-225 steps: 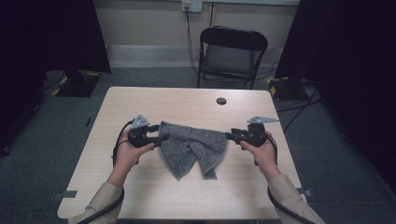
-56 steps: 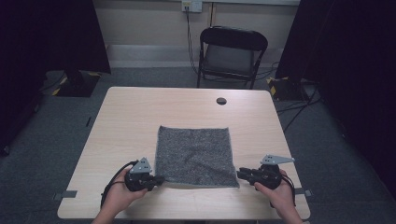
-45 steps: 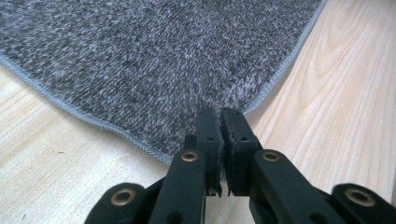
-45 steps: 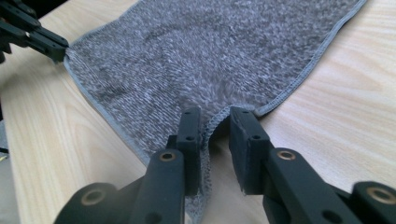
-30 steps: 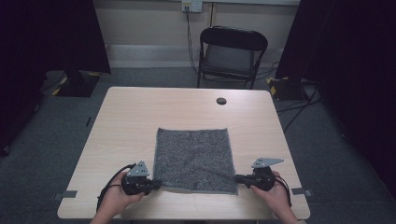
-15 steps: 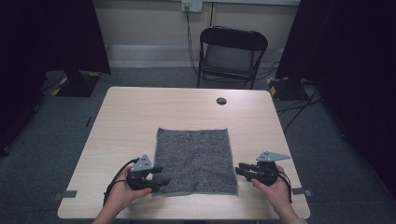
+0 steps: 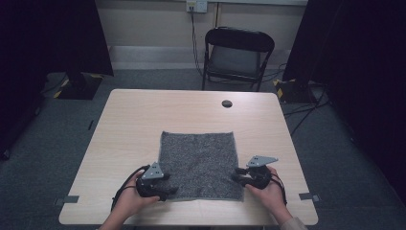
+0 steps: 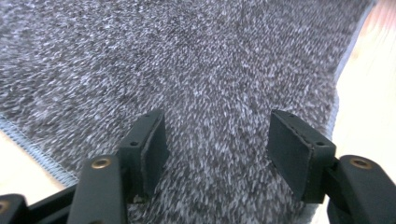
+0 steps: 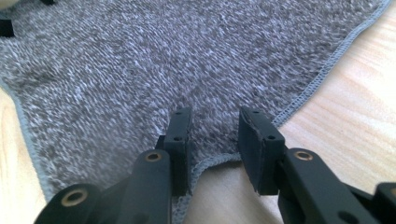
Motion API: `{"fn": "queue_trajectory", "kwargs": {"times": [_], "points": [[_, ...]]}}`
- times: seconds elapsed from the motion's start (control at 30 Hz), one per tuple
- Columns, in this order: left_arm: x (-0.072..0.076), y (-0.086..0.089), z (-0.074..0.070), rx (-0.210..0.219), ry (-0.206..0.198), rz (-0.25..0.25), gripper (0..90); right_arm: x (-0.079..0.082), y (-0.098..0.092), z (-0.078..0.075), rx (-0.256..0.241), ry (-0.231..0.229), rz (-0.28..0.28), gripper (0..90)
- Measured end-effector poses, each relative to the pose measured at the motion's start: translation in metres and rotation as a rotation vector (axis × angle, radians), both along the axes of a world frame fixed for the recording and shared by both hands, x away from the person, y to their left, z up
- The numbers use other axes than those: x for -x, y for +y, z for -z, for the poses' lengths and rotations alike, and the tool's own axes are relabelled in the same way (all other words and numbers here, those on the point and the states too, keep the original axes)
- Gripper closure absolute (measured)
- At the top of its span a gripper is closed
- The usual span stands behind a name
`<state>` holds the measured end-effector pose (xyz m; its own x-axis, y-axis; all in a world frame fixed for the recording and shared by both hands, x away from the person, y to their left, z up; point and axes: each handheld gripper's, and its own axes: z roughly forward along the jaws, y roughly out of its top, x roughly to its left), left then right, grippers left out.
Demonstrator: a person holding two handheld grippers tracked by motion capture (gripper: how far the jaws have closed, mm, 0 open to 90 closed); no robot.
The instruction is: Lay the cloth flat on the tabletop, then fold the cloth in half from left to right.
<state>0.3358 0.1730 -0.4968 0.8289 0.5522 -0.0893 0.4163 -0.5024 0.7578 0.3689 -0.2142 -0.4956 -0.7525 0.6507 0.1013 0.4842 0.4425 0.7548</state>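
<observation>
A grey knitted cloth [image 7: 198, 163] with a light stitched edge lies spread flat on the near half of the wooden table [image 7: 139, 124]. My left gripper [image 7: 166, 188] rests at the cloth's near left corner. In the left gripper view its jaws stand wide apart over the cloth [image 8: 210, 70], so the left gripper [image 8: 217, 140] is open and grips nothing. My right gripper [image 7: 238, 176] sits at the near right corner. In the right gripper view the cloth [image 9: 140, 70] lies just ahead, and the right gripper [image 9: 212, 135] is open by a narrower gap, its jaws straddling the cloth's corner edge.
A round cable hole [image 7: 227, 103] sits near the table's far edge. Behind the table stands a black folding chair [image 7: 238, 52]. Dark curtains hang at both sides, and bare wood surrounds the cloth.
Seconds ago both grippers held the cloth bunched up at mid-table; it now lies flat. In the last half second both grippers shifted slightly inward at the near corners.
</observation>
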Motion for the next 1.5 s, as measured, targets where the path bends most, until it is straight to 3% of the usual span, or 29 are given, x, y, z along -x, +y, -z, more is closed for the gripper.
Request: {"fn": "queue_trajectory", "kwargs": {"times": [0.07, 0.13, 0.4, 0.53, 0.63, 0.67, 0.8, 0.87, 0.9, 1.5], "points": [[0.002, 0.002, 0.001, -0.019, -0.033, 0.018, 37.0, 0.001, 0.000, 0.000, 0.018, -0.017, -0.010, 63.0], [0.003, 0.003, 0.001, -0.025, -0.035, 0.023, 36.3, 0.003, 0.000, 0.001, 0.019, -0.028, -0.016, 60.2], [0.010, 0.001, -0.002, -0.038, -0.010, 0.033, 30.8, 0.011, 0.000, 0.000, -0.015, -0.005, -0.025, 47.9], [0.006, 0.003, -0.009, 0.010, 0.007, -0.005, 23.3, 0.011, -0.002, -0.008, -0.060, -0.011, -0.005, 35.9], [0.004, 0.004, -0.013, 0.021, 0.001, -0.012, 20.0, 0.011, -0.002, -0.011, -0.067, -0.019, 0.005, 31.3], [0.001, 0.005, -0.016, 0.031, -0.008, -0.021, 19.7, 0.010, -0.001, -0.012, -0.079, -0.003, 0.014, 25.7], [-0.003, 0.008, -0.020, 0.033, -0.011, -0.029, 17.3, 0.010, 0.001, -0.011, -0.086, 0.007, 0.006, 21.6], [-0.004, 0.009, -0.021, 0.044, -0.003, -0.035, 17.6, 0.011, 0.002, -0.011, -0.095, 0.010, 0.001, 20.8], [-0.006, 0.011, -0.022, 0.076, 0.027, -0.054, 17.3, 0.011, 0.002, -0.011, -0.097, 0.016, 0.001, 20.6], [-0.034, 0.033, -0.031, 0.060, 0.039, -0.133, 17.0, 0.012, 0.023, -0.015, -0.089, 0.018, -0.074, 20.1]]}}
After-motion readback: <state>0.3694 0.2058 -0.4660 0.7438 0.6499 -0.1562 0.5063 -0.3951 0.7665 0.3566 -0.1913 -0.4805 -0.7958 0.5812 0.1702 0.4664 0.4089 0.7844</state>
